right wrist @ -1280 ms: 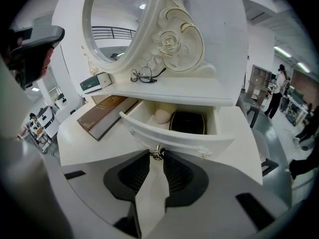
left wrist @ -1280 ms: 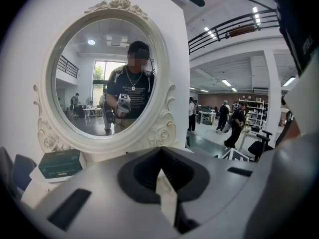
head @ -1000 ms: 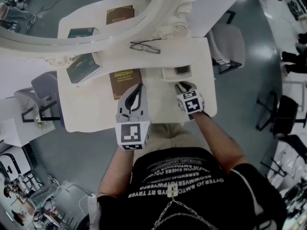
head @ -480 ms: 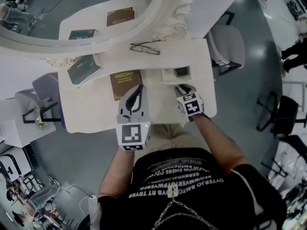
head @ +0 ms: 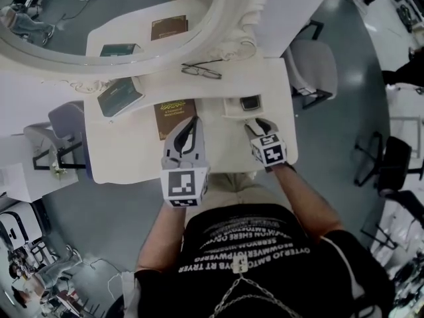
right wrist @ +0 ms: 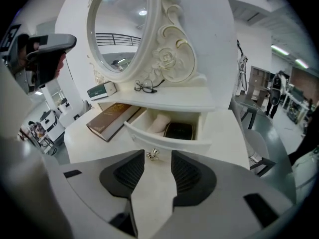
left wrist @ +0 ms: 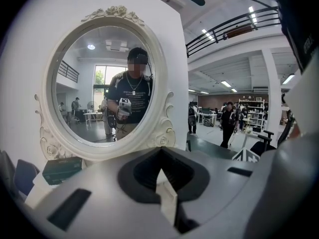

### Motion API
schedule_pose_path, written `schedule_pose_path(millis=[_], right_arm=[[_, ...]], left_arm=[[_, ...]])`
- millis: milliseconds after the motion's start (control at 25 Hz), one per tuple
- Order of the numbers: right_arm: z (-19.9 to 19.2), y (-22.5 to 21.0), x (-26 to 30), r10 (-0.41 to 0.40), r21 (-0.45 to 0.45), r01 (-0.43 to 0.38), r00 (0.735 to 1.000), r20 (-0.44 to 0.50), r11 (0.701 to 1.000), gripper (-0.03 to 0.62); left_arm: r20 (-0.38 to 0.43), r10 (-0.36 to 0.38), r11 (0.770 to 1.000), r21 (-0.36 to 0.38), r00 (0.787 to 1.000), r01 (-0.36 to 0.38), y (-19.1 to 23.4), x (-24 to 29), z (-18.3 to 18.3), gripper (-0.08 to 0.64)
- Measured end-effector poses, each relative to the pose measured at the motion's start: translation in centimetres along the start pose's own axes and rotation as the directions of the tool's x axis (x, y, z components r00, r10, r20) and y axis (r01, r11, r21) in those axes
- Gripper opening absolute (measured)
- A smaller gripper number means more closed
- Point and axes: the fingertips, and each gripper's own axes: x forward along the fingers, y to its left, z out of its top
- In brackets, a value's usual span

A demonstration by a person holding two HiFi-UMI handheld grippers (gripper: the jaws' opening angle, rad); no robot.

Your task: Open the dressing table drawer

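The right tongs have drawn back toward the person over the last second, and the drawer has come out with them. It now stands well out from under the mirror shelf, so the opening looks all but done. The tongs' jaws are parted, with the drawer's small metal knob just at their tips, seemingly let go rather than pinched.

Inside the drawer are two things: a dark flat case on its right side, and a pale rolled object just left of it. I can't tell what that one is.

The left tongs are closed on nothing and hover over the worktop left of the drawer, near a brown book. Behind the drawer, up on the shelf, lies a pair of glasses.
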Motion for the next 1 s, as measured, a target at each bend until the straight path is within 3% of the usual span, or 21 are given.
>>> schedule_pose_path(millis=[120,160,280,440,720,1000], right_arm=[[1.9,-0.7,-3.0,-0.02,-0.017,0.022,0.995,0.099,1.0,0.143],[2.7,-1.0,-4.0,-0.027,-0.026,0.031,0.988,0.149,0.999,0.107],[5.6,-1.7,-7.5,-0.042,-0.065,0.065,0.954,0.298,0.996,0.007],[10.0,-0.9,-12.0,0.0,-0.096,0.045,0.906,0.422,0.994,0.002],[15.0,0.8,-18.3,0.073,-0.167,0.018,0.849,0.524,0.986,0.002],[17.0,1.7,-22.4,0.138,-0.227,-0.003,0.802,0.582,0.974,0.002]], left_arm=[[0.007,0.002,1.0,0.0,1.0,-0.002,-0.1,-0.2,0.5,0.002],[0.01,0.002,1.0,-0.001,1.0,-0.002,-0.2,-0.3,0.7,0.002],[0.023,0.002,1.0,0.0,1.0,-0.002,-0.6,-0.5,1.4,0.002],[0.047,0.005,1.0,-0.015,0.999,-0.004,-1.3,-0.7,2.5,0.002],[0.091,0.017,1.0,-0.026,0.996,-0.015,-2.4,-1.7,4.9,0.002],[0.11,0.043,0.999,-0.025,0.993,-0.04,-3.6,-2.9,6.1,0.002]])
